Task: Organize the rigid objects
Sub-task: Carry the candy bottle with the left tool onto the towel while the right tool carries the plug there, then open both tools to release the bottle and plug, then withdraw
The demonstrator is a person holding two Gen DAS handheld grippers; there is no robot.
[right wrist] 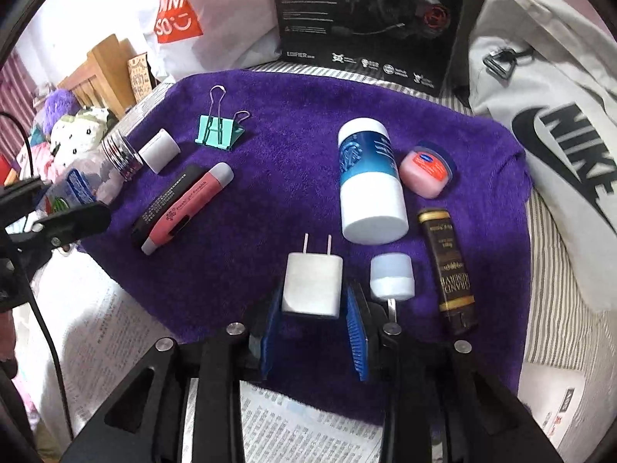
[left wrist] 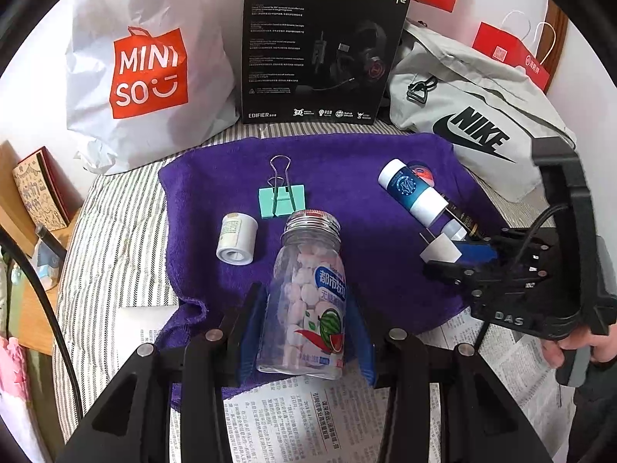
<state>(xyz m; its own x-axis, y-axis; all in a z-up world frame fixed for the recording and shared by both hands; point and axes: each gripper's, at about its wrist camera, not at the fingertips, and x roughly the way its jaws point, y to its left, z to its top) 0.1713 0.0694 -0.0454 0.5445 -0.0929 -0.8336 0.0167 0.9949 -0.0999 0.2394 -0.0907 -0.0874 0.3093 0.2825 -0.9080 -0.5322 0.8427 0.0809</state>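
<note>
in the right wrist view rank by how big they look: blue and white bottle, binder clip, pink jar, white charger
1. blue and white bottle, clearly largest.
2. white charger, though it sits nearest the camera, which inflates it.
3. pink jar and binder clip look about alike; the clip lies farther away, so no ranking.

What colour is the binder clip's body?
Mint green binder clip, with wire handles; clearest in the right wrist view.
</note>
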